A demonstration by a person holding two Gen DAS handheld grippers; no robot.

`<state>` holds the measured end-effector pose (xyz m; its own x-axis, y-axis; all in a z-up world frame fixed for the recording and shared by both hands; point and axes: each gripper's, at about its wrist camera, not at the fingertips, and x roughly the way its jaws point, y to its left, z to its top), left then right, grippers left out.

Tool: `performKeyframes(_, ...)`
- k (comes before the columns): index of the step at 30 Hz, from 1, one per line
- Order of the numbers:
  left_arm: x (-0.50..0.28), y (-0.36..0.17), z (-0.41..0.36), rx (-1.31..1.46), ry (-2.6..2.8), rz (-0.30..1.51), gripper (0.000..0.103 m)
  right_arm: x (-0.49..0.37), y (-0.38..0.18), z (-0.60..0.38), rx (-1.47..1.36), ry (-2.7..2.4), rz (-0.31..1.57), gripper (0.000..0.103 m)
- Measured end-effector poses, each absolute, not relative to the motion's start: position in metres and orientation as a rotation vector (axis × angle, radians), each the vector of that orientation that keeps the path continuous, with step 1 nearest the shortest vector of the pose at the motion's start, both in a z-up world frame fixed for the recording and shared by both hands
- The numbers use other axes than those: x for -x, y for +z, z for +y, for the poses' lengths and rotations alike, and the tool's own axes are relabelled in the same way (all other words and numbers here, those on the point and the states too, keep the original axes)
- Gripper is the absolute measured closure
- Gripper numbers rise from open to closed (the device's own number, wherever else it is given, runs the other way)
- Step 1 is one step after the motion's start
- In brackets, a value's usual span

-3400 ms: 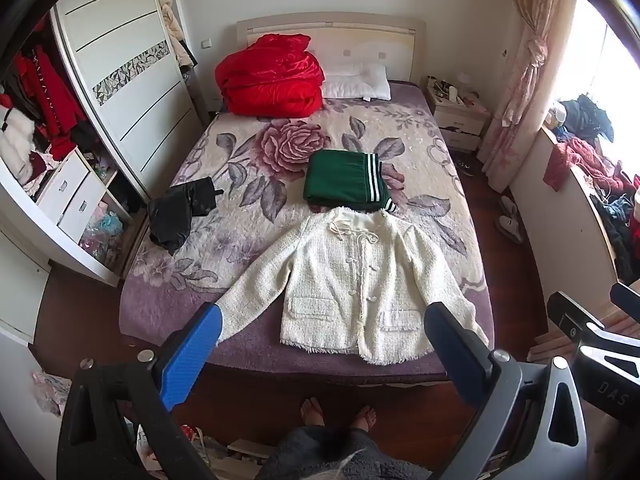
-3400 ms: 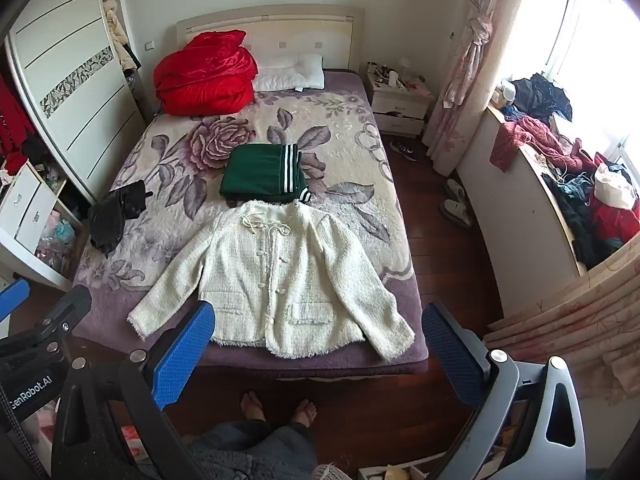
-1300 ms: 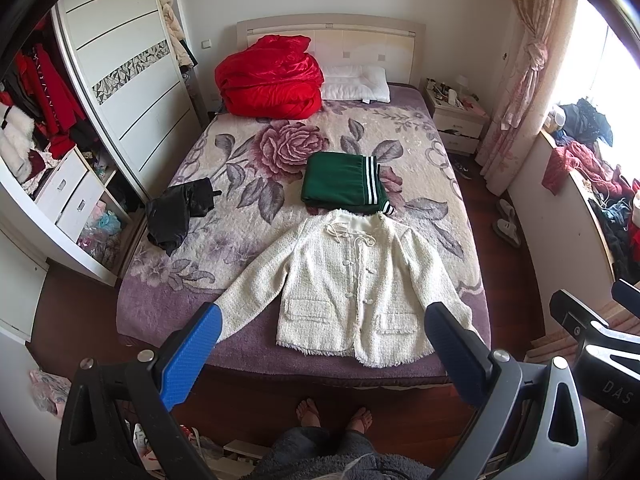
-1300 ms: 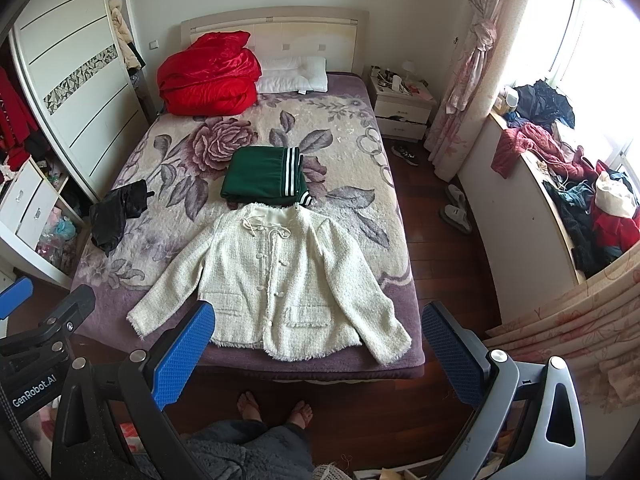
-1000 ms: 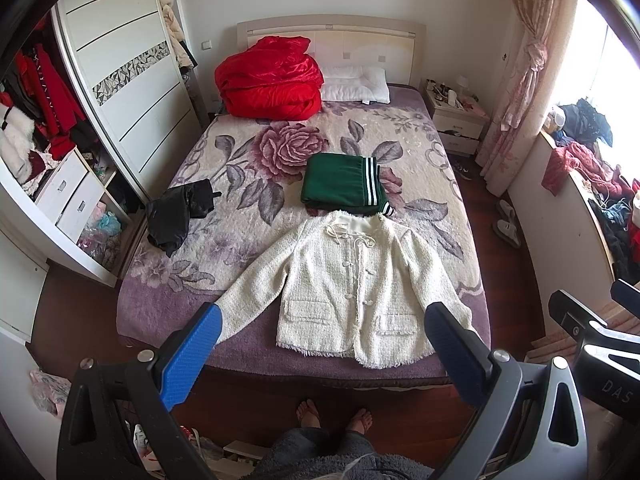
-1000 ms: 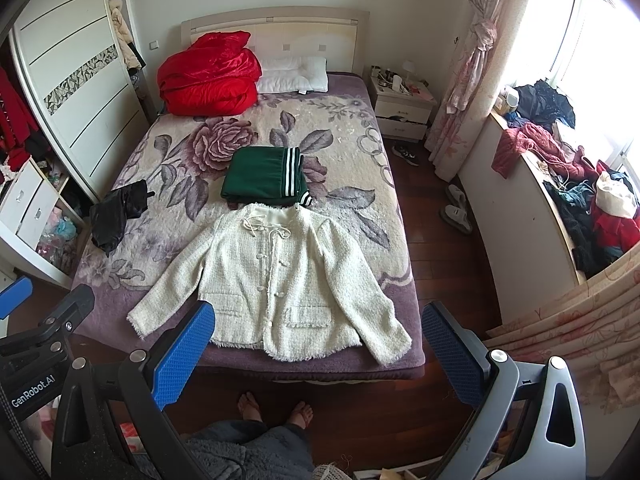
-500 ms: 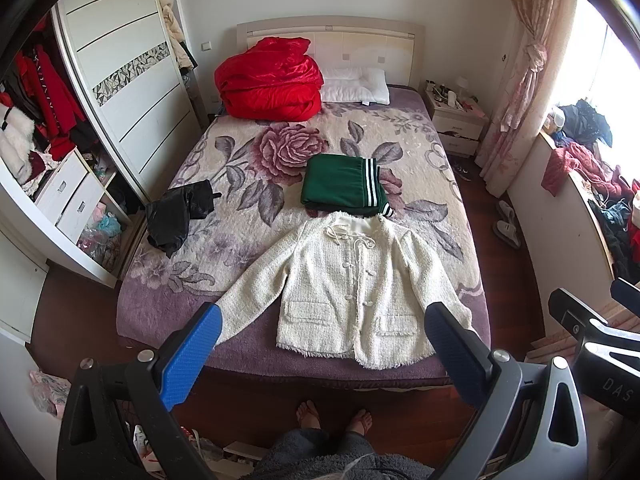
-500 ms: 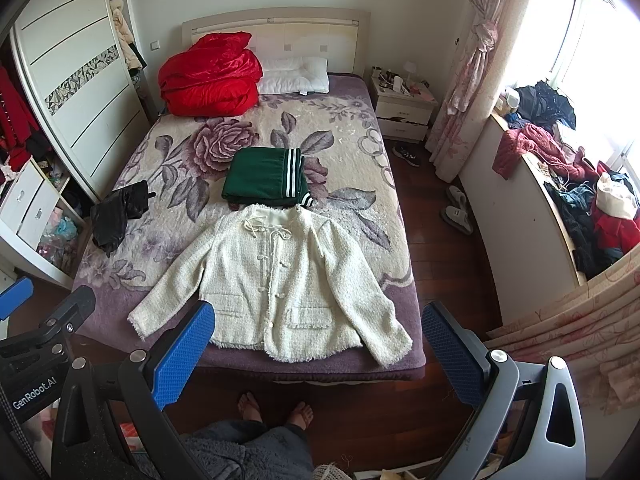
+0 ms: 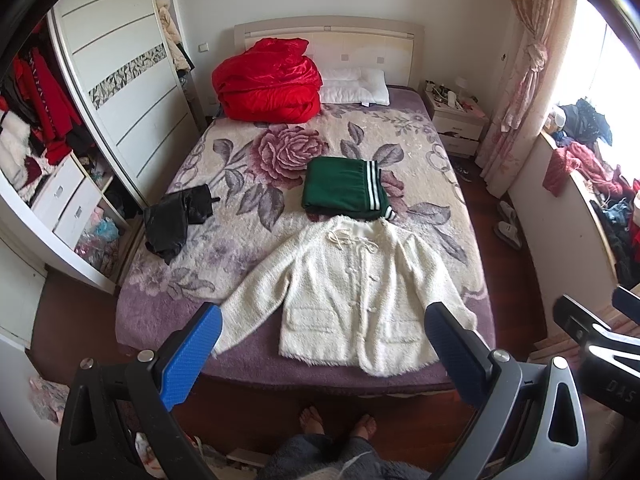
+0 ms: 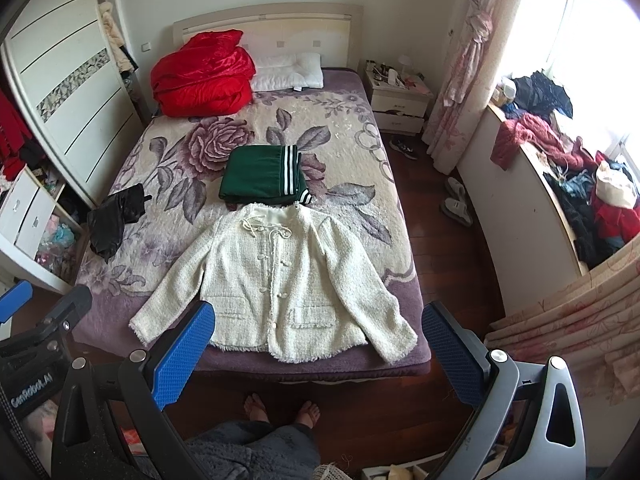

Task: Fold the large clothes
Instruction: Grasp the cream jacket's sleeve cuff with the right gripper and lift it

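Nothing moved; jacket (image 9: 352, 288) flat, well beyond both spread grippers

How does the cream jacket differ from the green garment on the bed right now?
The cream jacket lies spread flat, sleeves out, unfolded; the green garment is already a folded rectangle. The jacket sits at the foot edge, the green one mid-bed. Both rest on the floral blanket, untouched by either gripper.

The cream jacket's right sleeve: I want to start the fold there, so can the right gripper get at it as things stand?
Probably yes: the right gripper is open, and the cream jacket lies flat at the bed's near edge with nothing covering that sleeve.
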<state>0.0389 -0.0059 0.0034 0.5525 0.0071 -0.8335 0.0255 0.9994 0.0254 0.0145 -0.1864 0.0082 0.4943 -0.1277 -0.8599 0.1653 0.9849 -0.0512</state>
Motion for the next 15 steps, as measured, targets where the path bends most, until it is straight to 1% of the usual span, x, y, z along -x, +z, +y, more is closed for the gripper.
performKeyframes(4,-0.066,-0.022,0.002,-0.088,0.03,0.919,0.0,-0.032,-0.026,-0.202,-0.125,-0.2,1.056,0.0)
performKeyframes(8,-0.099,-0.071,0.001,-0.161,0.039,0.889,0.0,-0.046,-0.091,-0.241,-0.28,-0.288,1.109,0.0)
performKeyframes(12,-0.13,-0.137,-0.006,-0.206,0.052,0.937,0.0,-0.05,-0.179,-0.293,-0.445,-0.429,1.18,0.0)
performKeyframes(14,-0.148,-0.178,-0.016,-0.217,0.046,1.008,0.0,-0.044,-0.234,-0.324,-0.538,-0.497,1.212,0.0)
performKeyframes(15,-0.153,-0.194,-0.02,-0.22,0.048,1.035,0.0,-0.042,-0.256,-0.337,-0.569,-0.526,1.232,0.003)
